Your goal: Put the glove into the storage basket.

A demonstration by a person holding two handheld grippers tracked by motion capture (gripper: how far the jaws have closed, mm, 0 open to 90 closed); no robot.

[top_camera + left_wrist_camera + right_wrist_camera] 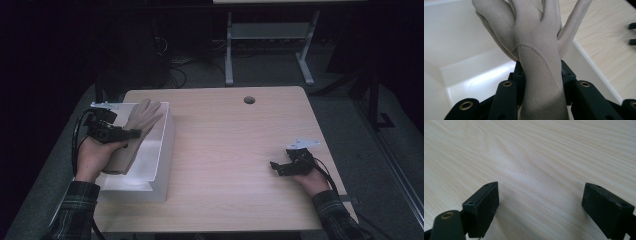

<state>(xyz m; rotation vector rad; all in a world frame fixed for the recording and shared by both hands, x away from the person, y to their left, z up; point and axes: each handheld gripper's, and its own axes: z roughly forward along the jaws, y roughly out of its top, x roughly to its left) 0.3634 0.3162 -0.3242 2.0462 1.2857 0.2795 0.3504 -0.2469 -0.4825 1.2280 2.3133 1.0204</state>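
Note:
A beige suede glove [135,131] hangs over the white bin [162,150] at the table's left, fingers pointing away from me. My left gripper [131,134] is shut on the glove's wrist part. In the left gripper view the glove [536,50] rises between the black jaws, which clamp it at both sides, with the white bin's [469,65] inside behind it. My right gripper [276,166] rests low over the table at the right, open. In the right gripper view its pads [484,205] stand wide apart with bare wood between them.
The wooden table [235,150] has a round cable hole [249,100] near its far edge. A desk frame [270,45] and cables stand on the dark floor beyond. The right gripper's jaw tips [632,33] show at the left gripper view's right edge.

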